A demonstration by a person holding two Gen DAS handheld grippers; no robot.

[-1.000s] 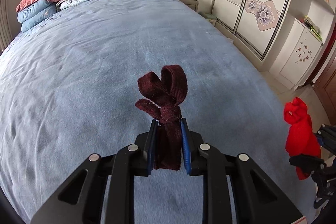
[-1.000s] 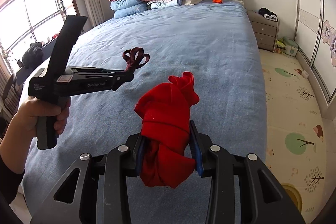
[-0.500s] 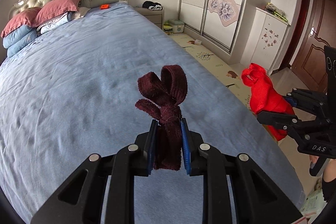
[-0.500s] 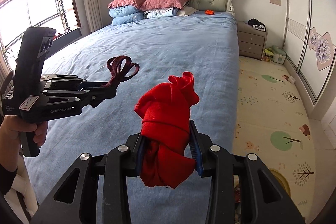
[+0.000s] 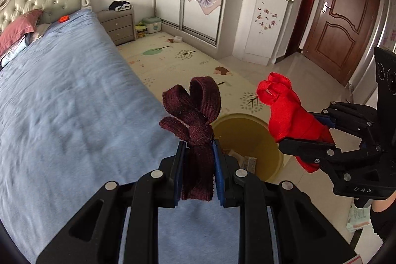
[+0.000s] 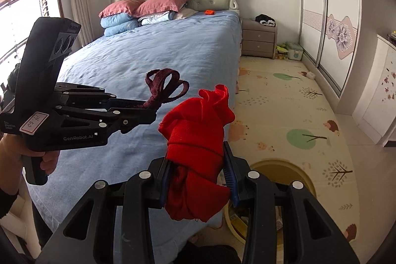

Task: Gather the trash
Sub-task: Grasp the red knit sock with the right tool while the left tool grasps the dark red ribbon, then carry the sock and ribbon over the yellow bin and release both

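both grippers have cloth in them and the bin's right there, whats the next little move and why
Probably carry the right gripper a little further forward and right until its red cloth hangs over the yellow bin, then open. Both grippers are shut on cloth, the left gripper on the maroon cloth, and the bin sits on the floor beside the bed, partly under them.

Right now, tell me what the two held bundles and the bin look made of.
Maroon bundle: fuzzy knit or terry-like fabric, matte, frayed fibres showing. Red bundle: smoother woven cloth, slight sheen at its folds. Yellow bin: probably plastic, with smooth, evenly coloured walls.
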